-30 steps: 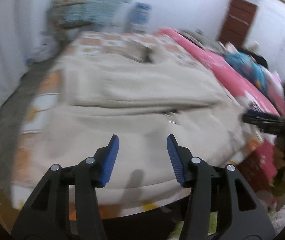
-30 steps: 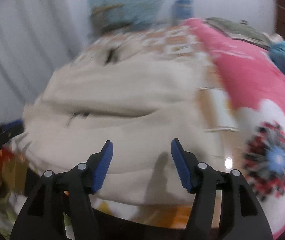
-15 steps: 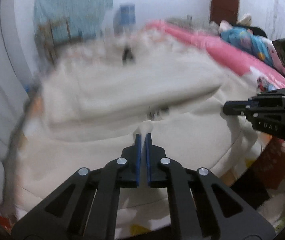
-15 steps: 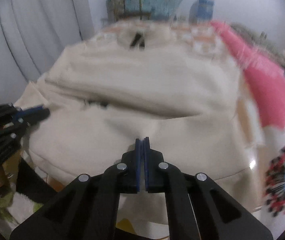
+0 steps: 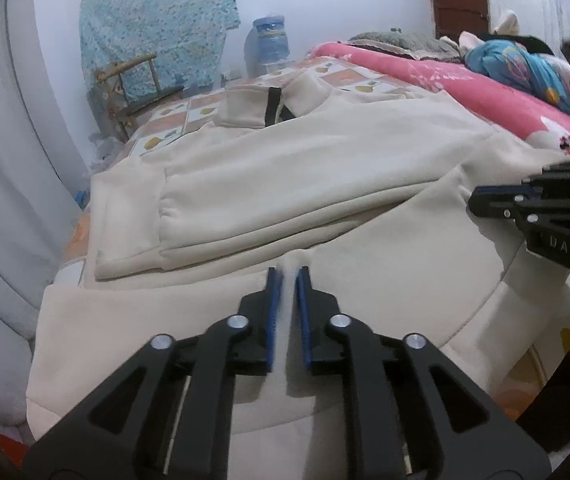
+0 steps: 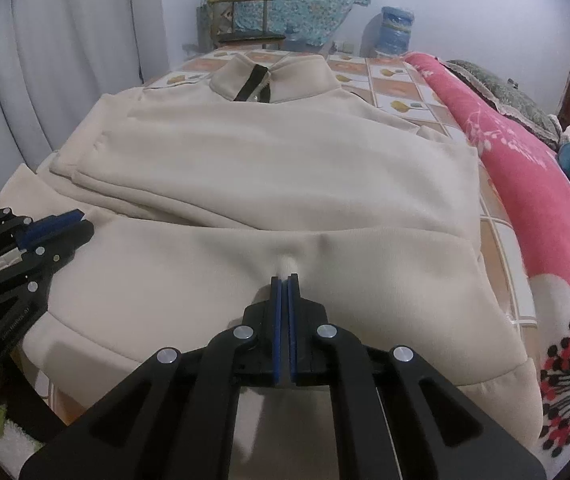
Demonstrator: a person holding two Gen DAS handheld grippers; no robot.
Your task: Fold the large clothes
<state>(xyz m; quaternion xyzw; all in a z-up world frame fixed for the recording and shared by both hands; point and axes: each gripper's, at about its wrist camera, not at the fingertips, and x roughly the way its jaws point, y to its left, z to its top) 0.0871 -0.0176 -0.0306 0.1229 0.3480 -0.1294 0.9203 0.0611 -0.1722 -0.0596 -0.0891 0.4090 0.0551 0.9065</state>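
A cream zip-neck sweatshirt [image 5: 325,168] [image 6: 285,160] lies face up on the bed, collar at the far end and both sleeves folded across the chest. My left gripper [image 5: 287,276] pinches a small ridge of the lower body cloth. Its jaws are opening slightly, and cloth still fills the narrow gap between the blue pads. My right gripper [image 6: 285,280] is shut on a similar pinch of cloth, which puckers just beyond its tips. Each gripper shows in the other's view, the left gripper [image 6: 57,224] at the left edge and the right gripper [image 5: 481,200] at the right edge.
The bed has a tile-patterned sheet [image 6: 397,92], with a pink floral blanket [image 6: 525,184] along its right side. A wooden chair [image 6: 241,20], a hanging blue cloth [image 5: 153,28] and a water bottle [image 6: 395,32] stand by the far wall. A white curtain [image 6: 65,48] hangs on the left.
Both grippers were open over the hem a second ago. They dropped onto the lower body and closed on pinches of cloth. The left pads now stand slightly wider than half a second ago.
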